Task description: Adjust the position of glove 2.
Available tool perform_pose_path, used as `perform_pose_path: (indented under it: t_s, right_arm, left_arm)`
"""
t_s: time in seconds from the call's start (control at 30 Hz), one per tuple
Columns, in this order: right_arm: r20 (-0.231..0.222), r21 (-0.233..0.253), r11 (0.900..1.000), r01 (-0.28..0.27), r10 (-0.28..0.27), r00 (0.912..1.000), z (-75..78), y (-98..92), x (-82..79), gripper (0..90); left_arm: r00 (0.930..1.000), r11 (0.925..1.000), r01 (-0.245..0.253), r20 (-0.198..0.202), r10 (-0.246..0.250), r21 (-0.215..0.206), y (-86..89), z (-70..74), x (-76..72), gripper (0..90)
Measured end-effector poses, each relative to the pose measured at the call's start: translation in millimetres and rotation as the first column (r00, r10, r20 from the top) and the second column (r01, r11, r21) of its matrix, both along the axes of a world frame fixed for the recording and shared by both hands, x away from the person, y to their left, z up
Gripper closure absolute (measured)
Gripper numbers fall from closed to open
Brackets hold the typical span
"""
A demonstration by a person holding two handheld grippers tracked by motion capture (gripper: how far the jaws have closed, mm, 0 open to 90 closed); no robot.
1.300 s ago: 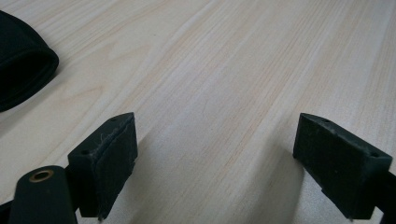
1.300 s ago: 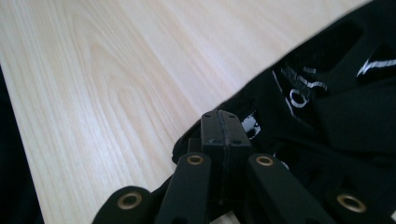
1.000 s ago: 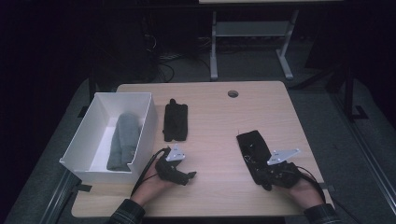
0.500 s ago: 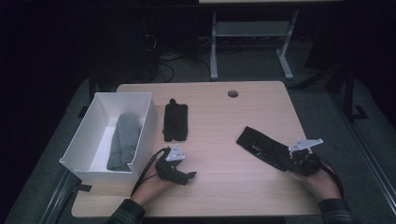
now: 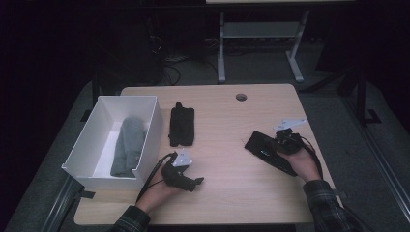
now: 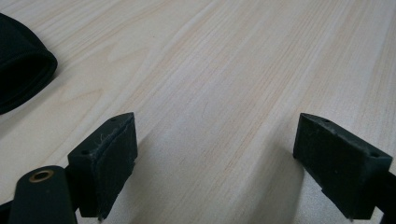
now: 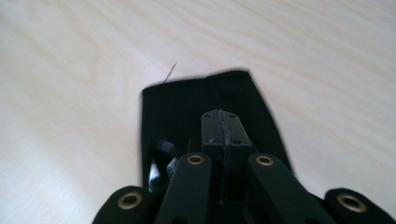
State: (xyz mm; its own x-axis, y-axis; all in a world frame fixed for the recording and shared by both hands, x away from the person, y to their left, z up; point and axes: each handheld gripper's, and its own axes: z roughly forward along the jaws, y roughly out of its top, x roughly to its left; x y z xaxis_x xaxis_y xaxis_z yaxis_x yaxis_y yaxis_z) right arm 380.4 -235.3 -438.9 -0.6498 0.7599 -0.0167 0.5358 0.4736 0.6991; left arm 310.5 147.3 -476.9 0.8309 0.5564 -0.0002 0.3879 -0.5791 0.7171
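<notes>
A black cloth piece (image 5: pixel 261 147) lies crumpled at the table's right side. My right gripper (image 5: pixel 285 139) rests on its far right end, jaws shut on the fabric. In the right gripper view the closed jaws of my right gripper (image 7: pixel 222 122) press together over the black cloth (image 7: pixel 187 102), which reaches ahead of them. Another black cloth piece (image 5: pixel 182 126) lies flat mid-table. My left gripper (image 5: pixel 194 181) rests near the front edge, open and holding nothing. The left gripper view has my left gripper (image 6: pixel 224 163) spread wide over bare wood, a black cloth edge (image 6: pixel 18 70) at far left.
A white box (image 5: pixel 152 125) stands at the table's left with a rolled grey cloth (image 5: pixel 128 145) inside. A round cable hole (image 5: pixel 241 96) sits near the table's far edge. Bare wood stretches between the two grippers. A metal stand (image 5: pixel 256 29) stands on the floor behind.
My right gripper swung out to the right, then came back left and farther from me, dragging the black cloth, which now lies shorter and bunched. The left gripper stayed put.
</notes>
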Motion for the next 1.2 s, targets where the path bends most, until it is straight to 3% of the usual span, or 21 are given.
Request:
perform_pose_path:
  t_s: [0.23,0.33,0.5,0.6,0.77,1.2]
  right_arm:
    - [0.006,0.001,0.998,0.069,-0.069,0.9976,-7.4,6.5,43.3,90.0]
    - [-0.011,-0.011,0.996,0.089,-0.090,0.9959,-17.8,8.2,56.8,90.0]
    - [-0.034,-0.024,0.996,0.088,-0.089,0.9954,-26.6,9.1,60.6,90.0]
    - [-0.044,-0.003,0.998,0.064,-0.064,0.9970,-27.1,12.8,57.3,90.0]
    - [-0.059,-0.013,1.000,-0.006,0.005,0.9982,-25.5,25.2,46.0,90.0]
    - [-0.077,-0.027,0.991,-0.130,0.128,0.9888,-18.6,44.8,-0.7,90.0]
  left_arm:
    - [1.0000,1.0000,0.000,-0.001,0.000,0.001,-0.2,0.1,0.1,13.0]
    - [1.0000,1.0000,0.000,0.000,0.000,0.000,-0.4,-0.1,0.4,13.0]
    - [1.0000,1.0000,0.000,0.001,0.000,0.000,-0.7,-0.1,0.6,13.0]
    - [1.0000,1.0000,0.000,0.000,0.000,0.000,-1.0,-0.1,0.6,13.0]
    - [1.0000,1.0000,0.000,0.000,0.000,0.000,-1.0,-0.1,0.6,13.0]
    - [1.0000,1.0000,-0.001,0.001,0.001,-0.001,-1.5,-0.1,0.8,13.0]
